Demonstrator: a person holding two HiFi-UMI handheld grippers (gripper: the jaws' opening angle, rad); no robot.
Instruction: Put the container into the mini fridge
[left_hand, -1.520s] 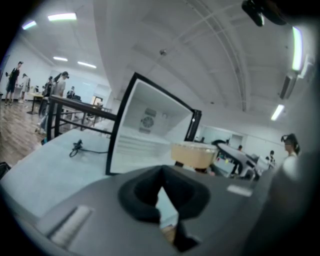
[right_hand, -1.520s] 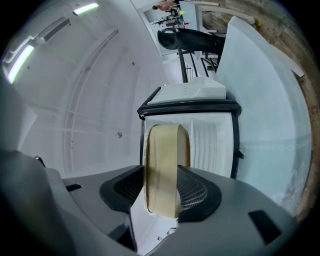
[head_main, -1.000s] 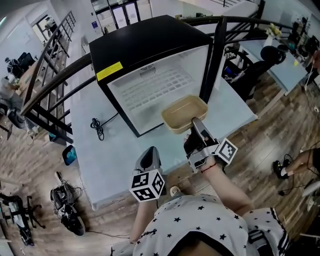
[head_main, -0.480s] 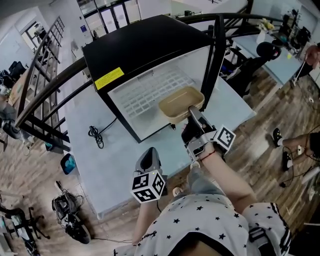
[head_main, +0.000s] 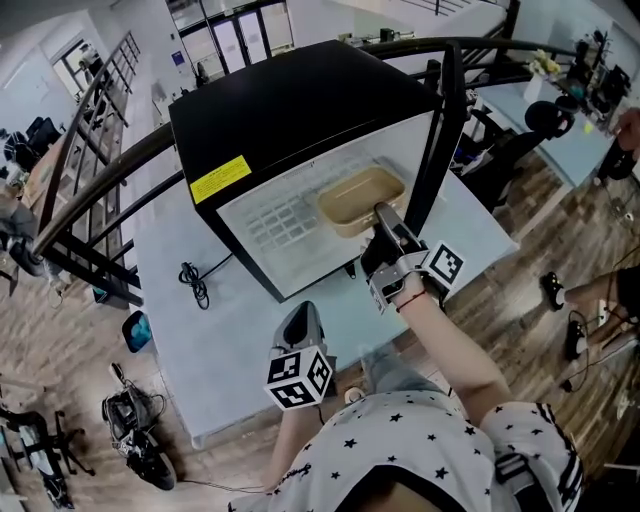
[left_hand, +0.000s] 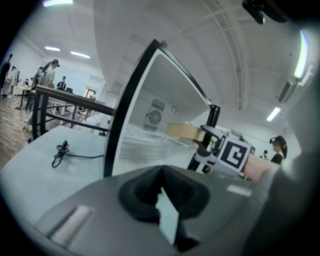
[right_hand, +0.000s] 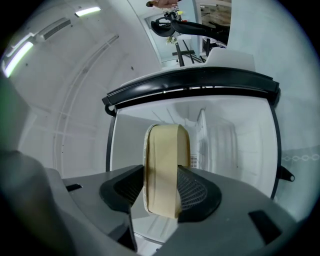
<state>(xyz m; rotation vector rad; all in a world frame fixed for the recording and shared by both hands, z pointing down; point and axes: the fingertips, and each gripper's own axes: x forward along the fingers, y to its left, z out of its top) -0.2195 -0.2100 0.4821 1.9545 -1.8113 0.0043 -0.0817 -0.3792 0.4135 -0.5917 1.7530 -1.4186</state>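
A shallow tan container (head_main: 358, 197) hangs level in the open front of the black mini fridge (head_main: 290, 105), over its white inside. My right gripper (head_main: 383, 218) is shut on the container's near rim. In the right gripper view the container (right_hand: 165, 165) stands edge-on between the two pads of the right gripper (right_hand: 162, 186), with the fridge's white cavity (right_hand: 235, 145) behind it. My left gripper (head_main: 300, 322) hovers low over the table's near edge, jaws together on nothing. The left gripper view looks past the left gripper (left_hand: 161, 189) at the container (left_hand: 184, 131) and the fridge's frame (left_hand: 131, 102).
The fridge's black door (head_main: 443, 120) stands open just right of the container. A black cable (head_main: 193, 280) lies on the pale blue table (head_main: 225, 345) left of the fridge. A dark railing (head_main: 95, 185) runs behind, and an office chair (head_main: 515, 145) stands at the right.
My right gripper has carried the container forward from the fridge's front lip into the opening. The left gripper has stayed where it was.
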